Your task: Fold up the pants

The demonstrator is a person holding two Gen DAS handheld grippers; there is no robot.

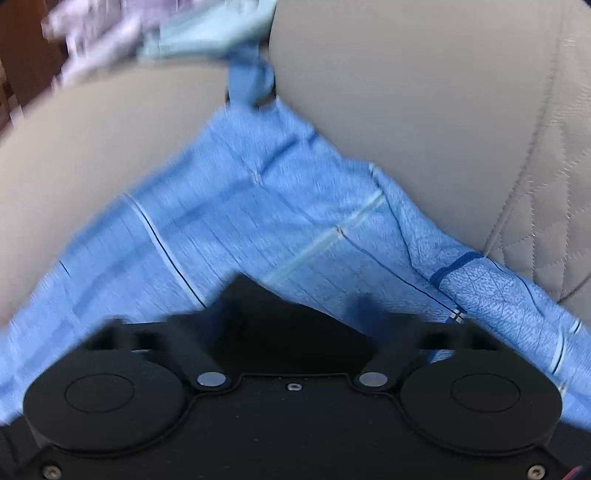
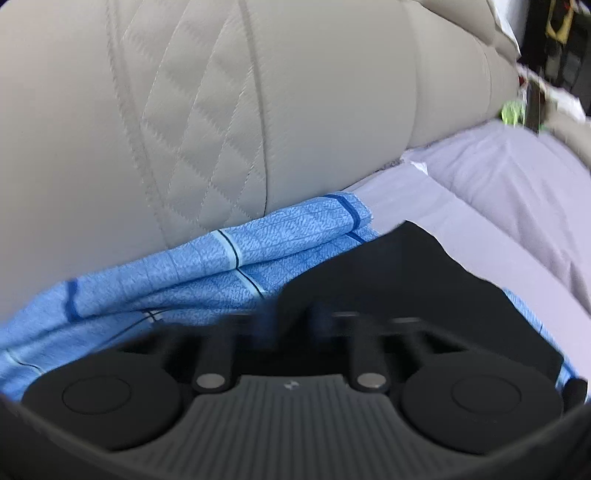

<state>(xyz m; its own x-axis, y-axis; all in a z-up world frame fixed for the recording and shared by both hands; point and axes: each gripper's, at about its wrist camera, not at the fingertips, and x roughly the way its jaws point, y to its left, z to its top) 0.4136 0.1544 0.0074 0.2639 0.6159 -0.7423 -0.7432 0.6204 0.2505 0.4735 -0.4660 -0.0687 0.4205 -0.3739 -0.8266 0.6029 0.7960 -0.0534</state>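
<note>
1. One pair of blue checked pants [image 1: 280, 206] lies spread on a beige leather sofa [image 1: 424, 110], reaching up to the crease between seat and backrest.
2. Two grippers show, one per view. The left gripper [image 1: 295, 314] sits low over the pants; its fingers are blurred, so I cannot tell whether they pinch the cloth.
3. The right gripper [image 2: 306, 314] is closed tight, blue fabric bunched at its blurred tips; whether cloth is caught between them cannot be told.
4. Only the left view shows one crumpled pile of pale green and lilac clothes [image 1: 155, 33] further along the seat.
5. Only the right view shows a lilac sheet [image 2: 498, 192] beside the pants and the backrest's diamond quilting [image 2: 199, 122] close up.
</note>
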